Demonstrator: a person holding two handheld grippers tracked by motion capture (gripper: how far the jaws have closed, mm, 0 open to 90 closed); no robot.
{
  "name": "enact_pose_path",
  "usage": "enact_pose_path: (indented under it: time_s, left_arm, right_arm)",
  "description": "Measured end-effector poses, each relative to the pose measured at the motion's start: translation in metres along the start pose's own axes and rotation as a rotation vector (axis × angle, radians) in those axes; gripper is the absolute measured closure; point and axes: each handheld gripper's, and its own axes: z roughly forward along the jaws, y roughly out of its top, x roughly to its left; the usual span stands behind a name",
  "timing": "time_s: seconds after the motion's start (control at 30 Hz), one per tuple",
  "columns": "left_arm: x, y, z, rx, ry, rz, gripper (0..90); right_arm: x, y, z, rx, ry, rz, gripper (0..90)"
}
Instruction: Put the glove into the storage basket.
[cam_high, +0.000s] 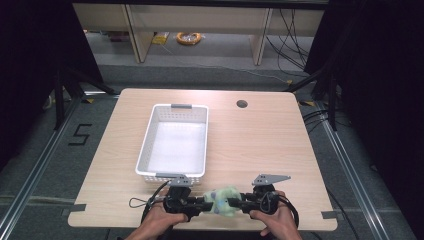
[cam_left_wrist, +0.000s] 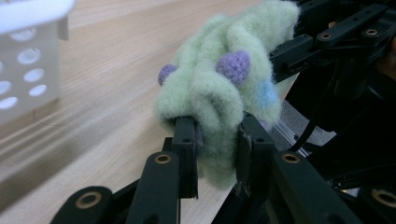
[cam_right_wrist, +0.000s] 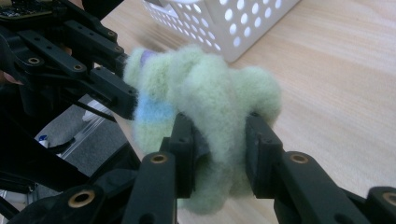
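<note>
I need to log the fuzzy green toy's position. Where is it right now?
In the high view the toy sits at the table's near edge, pinched between the left tool and right tool, just right of the basket's near corner.

Setting: laboratory recording bay. Evidence: single light-wood table (cam_high: 260, 145) with a cable grommet hole (cam_high: 242, 104), standing on grey carpet; aluminium floor rails (cam_high: 35, 172) on both sides; black curtains (cam_high: 385, 60) enclosing the space; taped numeral "5" (cam_high: 80, 134) on the floor; loose cables (cam_high: 292, 35) and a coiled orange cord (cam_high: 189, 37) beneath rear benches.
</note>
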Motion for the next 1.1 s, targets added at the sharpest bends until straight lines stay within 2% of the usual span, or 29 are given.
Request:
enact_pose_path:
  time_s: [0.03,0.1,0.2,0.23,0.27,0.3,0.33,0.37,0.4,0.5,0.57,0.63,0.67,0.7,0.77,0.83,0.87,0.93,0.97,1.0,1.03,1.1]
  left_arm:
    - [0.001,0.000,-0.001,0.003,-0.010,0.004,71.9]
    - [0.001,0.001,-0.004,-0.001,-0.007,0.003,71.8]
    - [0.001,0.003,-0.009,-0.007,-0.008,0.012,71.8]
    - [0.000,0.004,-0.011,-0.009,-0.009,0.010,71.8]
    - [0.000,0.004,-0.012,-0.009,0.003,0.015,71.8]
    - [0.000,0.005,-0.014,-0.003,-0.005,0.020,71.8]
    - [-0.001,0.005,-0.016,-0.008,0.011,0.017,71.8]
    - [-0.001,0.005,-0.019,-0.001,0.008,0.016,71.8]
    - [0.000,0.005,-0.020,-0.006,0.005,0.021,71.8]
    - [0.000,0.007,-0.027,-0.008,0.009,0.016,71.7]
    - [0.001,0.009,-0.031,-0.009,0.015,0.027,71.8]
    - [0.002,0.011,-0.035,-0.001,0.026,0.038,71.7]
    - [0.003,0.011,-0.036,-0.009,0.020,0.032,71.7]
    - [0.002,0.012,-0.038,-0.010,0.035,0.034,71.7]
    - [0.003,0.015,-0.042,-0.017,0.037,0.035,71.7]
    - [0.003,0.018,-0.048,-0.025,0.045,0.048,71.7]
    - [0.003,0.020,-0.051,-0.028,0.040,0.050,71.7]
    - [0.003,0.022,-0.054,-0.041,0.052,0.051,71.7]
    - [0.004,0.023,-0.056,-0.047,0.053,0.046,71.7]
    - [0.005,0.025,-0.057,-0.048,0.045,0.042,71.7]
    - [0.006,0.026,-0.060,-0.045,0.046,0.046,71.7]
    - [0.007,0.029,-0.064,-0.052,0.054,0.036,71.7]
  right_arm:
    - [-0.001,0.001,0.000,-0.003,0.000,-0.025,68.7]
    - [0.002,0.004,-0.001,0.003,-0.004,-0.020,68.7]
    - [0.003,0.007,-0.001,-0.016,0.002,-0.048,68.7]
    - [0.006,0.008,-0.001,-0.004,0.007,-0.019,68.7]
    - [0.005,0.009,0.000,-0.012,0.012,-0.040,68.7]
    - [0.007,0.011,0.000,-0.005,0.011,-0.036,68.7]
    - [0.008,0.012,0.001,-0.004,0.016,-0.036,68.7]
    - [0.009,0.013,0.002,-0.003,0.022,-0.038,68.7]
    - [0.008,0.015,0.003,-0.006,0.023,-0.063,68.7]
    - [0.012,0.019,0.003,-0.003,0.028,-0.047,68.7]
    - [0.013,0.023,0.005,-0.012,0.024,-0.079,68.7]
    - [0.019,0.026,0.005,0.003,0.026,-0.067,68.7]
    - [0.018,0.029,0.006,0.000,0.021,-0.088,68.7]
    - [0.018,0.031,0.007,-0.002,0.022,-0.102,68.7]
    - [0.021,0.037,0.008,0.000,0.012,-0.108,68.8]
    - [0.023,0.042,0.009,0.000,0.035,-0.106,68.8]
    - [0.022,0.045,0.009,-0.006,0.032,-0.138,68.8]
    - [0.025,0.052,0.009,-0.003,0.033,-0.138,68.7]
    - [0.027,0.054,0.008,0.011,0.037,-0.113,68.7]
    - [0.026,0.057,0.010,0.003,0.042,-0.141,68.8]
    - [0.027,0.060,0.010,0.008,0.032,-0.130,68.7]
    - [0.027,0.066,0.011,0.006,0.046,-0.146,68.8]
